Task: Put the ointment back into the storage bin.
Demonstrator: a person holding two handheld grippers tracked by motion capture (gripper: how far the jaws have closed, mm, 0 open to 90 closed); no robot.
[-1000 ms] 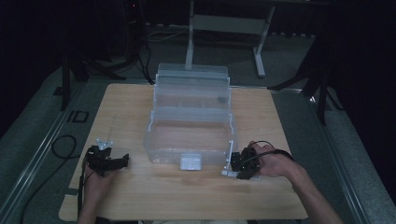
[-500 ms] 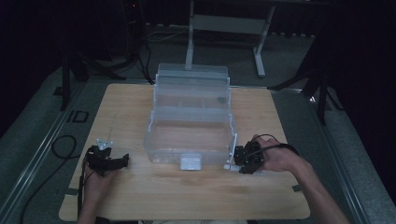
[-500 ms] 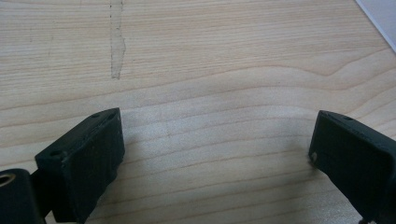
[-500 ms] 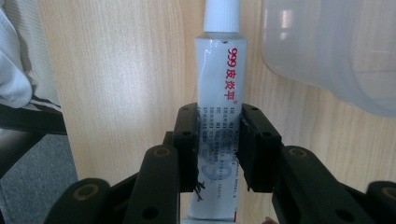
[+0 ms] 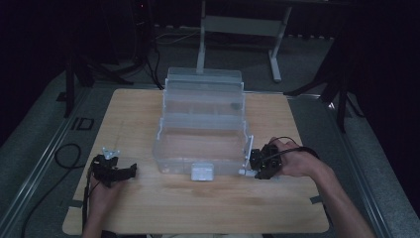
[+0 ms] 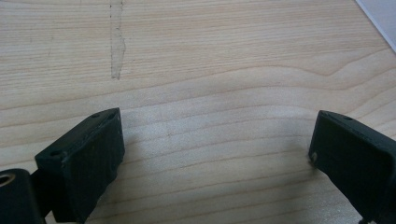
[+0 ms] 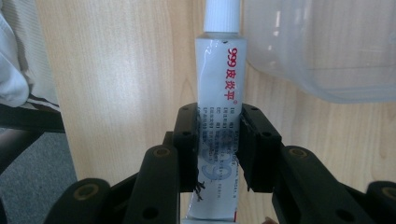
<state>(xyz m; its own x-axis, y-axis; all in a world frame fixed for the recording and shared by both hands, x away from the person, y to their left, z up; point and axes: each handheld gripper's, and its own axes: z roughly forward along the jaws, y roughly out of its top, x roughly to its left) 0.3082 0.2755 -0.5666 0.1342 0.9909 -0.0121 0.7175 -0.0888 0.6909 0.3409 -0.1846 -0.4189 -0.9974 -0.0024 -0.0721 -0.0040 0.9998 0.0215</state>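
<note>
A white ointment tube (image 7: 218, 100) with red lettering and a white cap lies on the wooden table, and my right gripper (image 7: 218, 149) is shut on its middle. From above, that right gripper (image 5: 255, 166) sits just off the front right corner of a clear plastic tiered box (image 5: 200, 126), with the tube (image 5: 244, 172) poking out toward the box. My left gripper (image 5: 130, 171) rests on the table left of the box. Its jaws stand wide apart in the left gripper view (image 6: 215, 154), with bare wood between them.
The wooden table (image 5: 148, 198) has open room in front of the box and along the left side. A white latch (image 5: 202, 171) sticks out at the box's front. Cables (image 5: 62, 153) lie on the grey floor to the left. A metal stand (image 5: 237, 29) rises behind the table.
My right gripper has slid a little left toward the box's front right corner with the tube. The left gripper has stayed put.
</note>
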